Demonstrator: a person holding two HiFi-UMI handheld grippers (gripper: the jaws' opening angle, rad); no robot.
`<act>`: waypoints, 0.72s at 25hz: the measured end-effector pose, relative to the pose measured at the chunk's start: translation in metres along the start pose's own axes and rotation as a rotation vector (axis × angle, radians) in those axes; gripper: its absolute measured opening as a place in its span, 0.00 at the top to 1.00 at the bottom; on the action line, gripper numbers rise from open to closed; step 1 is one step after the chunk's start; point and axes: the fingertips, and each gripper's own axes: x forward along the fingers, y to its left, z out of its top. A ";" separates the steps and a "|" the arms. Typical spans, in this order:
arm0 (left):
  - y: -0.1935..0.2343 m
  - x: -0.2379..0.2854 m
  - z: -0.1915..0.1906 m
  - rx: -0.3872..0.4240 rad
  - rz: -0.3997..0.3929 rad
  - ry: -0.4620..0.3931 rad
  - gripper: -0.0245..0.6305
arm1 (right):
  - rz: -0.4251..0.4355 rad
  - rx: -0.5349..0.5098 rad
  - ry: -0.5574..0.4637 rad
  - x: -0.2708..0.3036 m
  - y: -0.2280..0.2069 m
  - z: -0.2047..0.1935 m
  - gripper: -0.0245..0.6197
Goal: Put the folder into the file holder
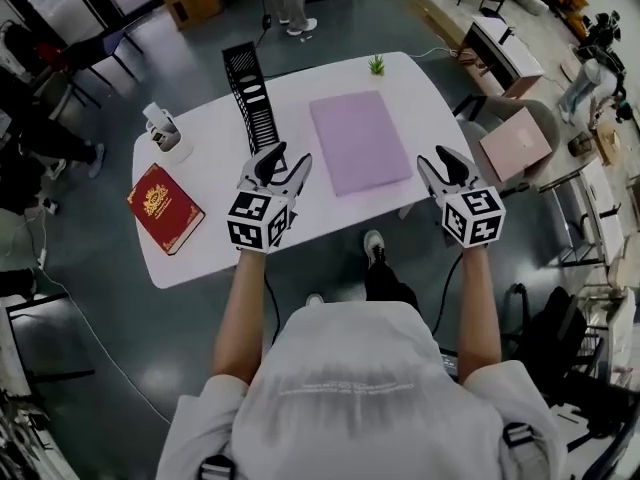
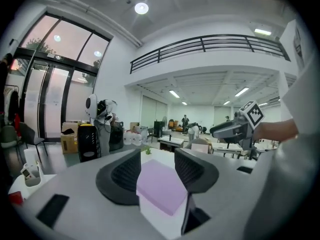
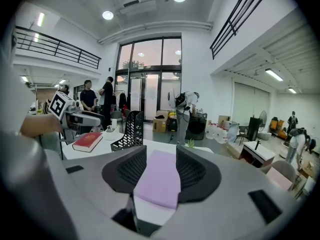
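Purple folder flat on table just beside file holder; left gripper and right gripper jaws apart, empty; thin edge hard to pinch, so likely slipping or shoving against file holder.

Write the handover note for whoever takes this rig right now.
Tongs: left tongs open and empty, by the near edge of the table, just left of the folder; right tongs open and empty, off the table's right side.
Things: the purple folder lies flat on the table, not gripped; the black file holder stands to its left, no folder in it.
Done: nothing yet.
Left: grip the folder, lift it, slot it into the file holder.
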 end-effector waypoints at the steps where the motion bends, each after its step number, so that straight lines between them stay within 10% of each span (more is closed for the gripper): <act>1: 0.002 0.009 -0.003 -0.002 0.014 0.014 0.63 | 0.019 0.000 0.002 0.012 -0.008 0.000 0.69; 18: 0.042 0.147 -0.075 -0.108 0.239 0.321 0.60 | 0.303 0.069 0.188 0.190 -0.119 -0.058 0.67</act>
